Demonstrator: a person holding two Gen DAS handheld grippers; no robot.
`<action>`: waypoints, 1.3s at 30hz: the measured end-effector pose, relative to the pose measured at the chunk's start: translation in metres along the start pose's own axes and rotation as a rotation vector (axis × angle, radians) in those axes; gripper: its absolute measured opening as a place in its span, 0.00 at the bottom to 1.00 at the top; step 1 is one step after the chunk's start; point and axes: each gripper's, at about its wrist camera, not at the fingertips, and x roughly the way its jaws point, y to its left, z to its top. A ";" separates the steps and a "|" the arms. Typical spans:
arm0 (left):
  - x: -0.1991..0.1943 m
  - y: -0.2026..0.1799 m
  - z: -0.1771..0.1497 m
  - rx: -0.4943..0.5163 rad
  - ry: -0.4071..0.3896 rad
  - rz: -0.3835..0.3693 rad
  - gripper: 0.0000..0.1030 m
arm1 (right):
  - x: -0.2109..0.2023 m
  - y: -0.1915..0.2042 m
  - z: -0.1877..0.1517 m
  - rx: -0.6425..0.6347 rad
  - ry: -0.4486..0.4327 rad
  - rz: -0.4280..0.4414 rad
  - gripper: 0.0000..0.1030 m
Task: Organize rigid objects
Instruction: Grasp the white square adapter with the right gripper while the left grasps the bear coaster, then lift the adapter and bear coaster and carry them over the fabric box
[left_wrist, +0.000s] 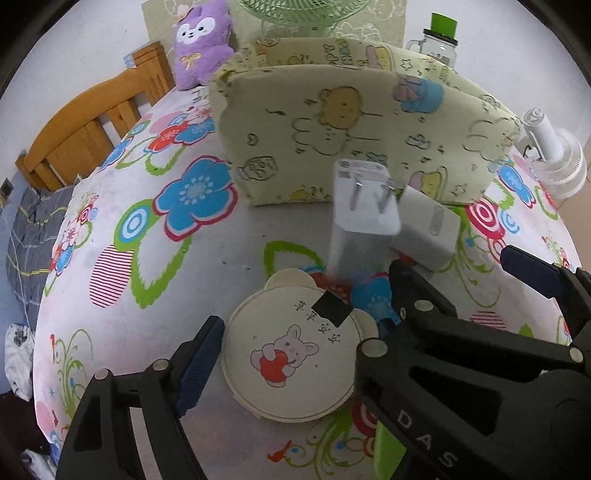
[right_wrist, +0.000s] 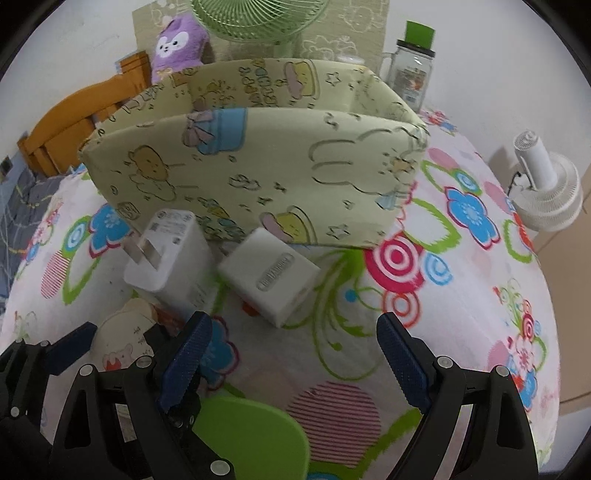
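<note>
A round cream case with a rabbit print lies on the flowered bedsheet between the fingers of my left gripper. The left pad stands just beside its rim without pressing; the right side is hidden behind the other gripper. A small black square rests on the case. Beyond stand a white plug charger, prongs facing me, and a white cube charger lying flat. My right gripper is open over bare sheet, just short of the cube charger. A yellow-green fabric box stands behind both chargers.
A green flat thing shows blurred right under the right gripper. Behind the box are a purple plush, a green fan and a glass jar with a green lid. A white small fan sits off the right edge, a wooden headboard at left.
</note>
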 end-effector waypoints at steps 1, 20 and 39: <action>0.001 0.002 0.001 0.003 -0.005 0.008 0.82 | 0.000 0.002 0.001 -0.004 -0.004 0.000 0.90; 0.015 0.018 0.026 -0.006 0.000 0.028 0.82 | 0.030 0.010 0.028 -0.004 0.027 0.039 0.66; -0.004 0.014 0.020 -0.003 -0.017 0.023 0.82 | 0.005 0.013 0.021 0.022 0.024 0.053 0.61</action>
